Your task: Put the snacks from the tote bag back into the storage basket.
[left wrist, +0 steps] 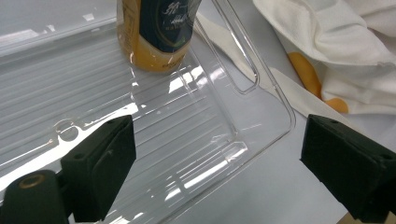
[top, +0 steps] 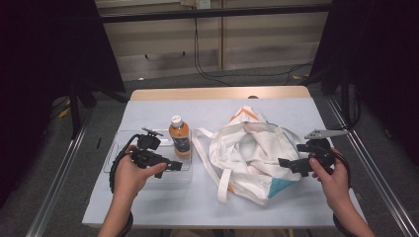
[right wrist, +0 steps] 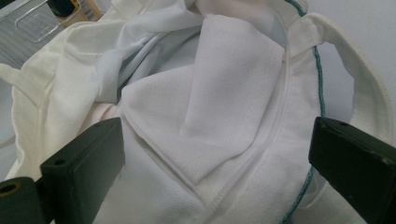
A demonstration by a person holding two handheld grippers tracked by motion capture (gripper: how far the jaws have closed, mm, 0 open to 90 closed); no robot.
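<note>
Clear plastic tray (top: 114,157) at table's (top: 148,207) left, bare tabletop in front, toward the near edge
Left gripper (top: 174,165) spread wide above tray's near right corner, pinching nothing, orange bottle (top: 180,137) upright in tray just beyond; right gripper (top: 282,163) likewise spread over crumpled white tote bag (top: 247,153) at centre-right, bag's strap (left wrist: 280,79) trailing beside tray rim, lying between both tools

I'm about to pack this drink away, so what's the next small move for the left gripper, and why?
Probably ease the left gripper forward to straddle the bottle. Its jaws are open and empty over the clear tray, and the bottle stands upright just ahead in it, while the right gripper hovers open at the white bag.
</note>
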